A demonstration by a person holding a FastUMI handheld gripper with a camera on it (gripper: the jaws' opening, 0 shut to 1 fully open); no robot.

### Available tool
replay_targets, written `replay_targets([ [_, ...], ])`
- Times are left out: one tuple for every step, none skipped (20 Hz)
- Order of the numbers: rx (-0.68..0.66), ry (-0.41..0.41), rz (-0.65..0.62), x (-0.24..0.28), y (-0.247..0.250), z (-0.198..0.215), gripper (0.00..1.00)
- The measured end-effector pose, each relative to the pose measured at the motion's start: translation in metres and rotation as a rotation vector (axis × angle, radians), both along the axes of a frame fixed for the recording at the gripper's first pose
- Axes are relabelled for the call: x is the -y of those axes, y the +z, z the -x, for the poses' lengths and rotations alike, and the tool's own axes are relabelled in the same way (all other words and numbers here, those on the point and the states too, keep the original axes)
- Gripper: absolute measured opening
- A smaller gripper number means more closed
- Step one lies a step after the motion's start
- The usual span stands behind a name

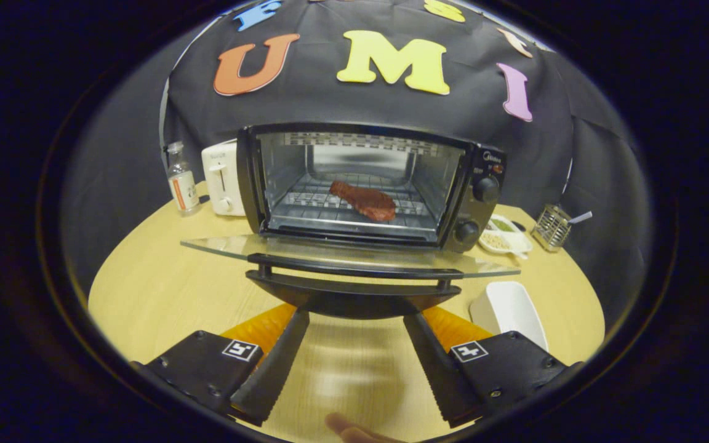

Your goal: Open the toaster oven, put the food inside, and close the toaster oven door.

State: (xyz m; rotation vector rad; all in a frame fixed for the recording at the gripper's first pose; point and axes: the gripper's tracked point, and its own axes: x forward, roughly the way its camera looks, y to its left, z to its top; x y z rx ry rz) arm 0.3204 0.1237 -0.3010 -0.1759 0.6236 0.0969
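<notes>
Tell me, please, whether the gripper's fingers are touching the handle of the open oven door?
Cannot tell. In the gripper view the open gripper has its fingertips right at the door handle, their ends hidden behind its lower edge, so neither contact nor gap shows.

My claw [350, 320] sits with fingers spread, nothing between them, just short of the toaster oven [370, 184] door [348, 253], which lies folded down ahead. The meat [364, 200] rests on the rack inside. Left of the oven: a toaster [223, 178], then a bottle [182, 184]. Right: a dish [505, 235], a holder [551, 227], apparently wire; nearer me, a tray [510, 311].
</notes>
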Motion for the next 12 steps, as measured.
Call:
replay_targets([
  [0.016,0.001,0.004,0.000,0.007,-0.005,0.99],
  [0.027,0.000,0.005,-0.001,0.013,-0.009,0.98],
  [0.032,-0.007,0.005,-0.001,0.018,-0.015,0.98],
  [0.030,-0.017,0.003,0.000,0.022,-0.019,0.99],
  [0.030,-0.020,-0.005,0.000,0.028,-0.025,0.99],
  [0.036,-0.028,-0.020,-0.001,0.035,-0.033,0.99],
  [0.034,-0.046,-0.040,0.001,0.041,-0.039,1.00],
  [0.025,-0.047,-0.074,-0.003,0.045,-0.046,1.00],
  [0.014,-0.051,-0.100,-0.004,0.050,-0.053,1.00],
  [0.011,-0.069,-0.116,0.000,0.058,-0.054,1.00],
  [0.020,-0.075,-0.130,0.001,0.068,-0.058,1.00],
  [0.049,-0.067,-0.139,0.001,0.085,-0.060,1.00],
])
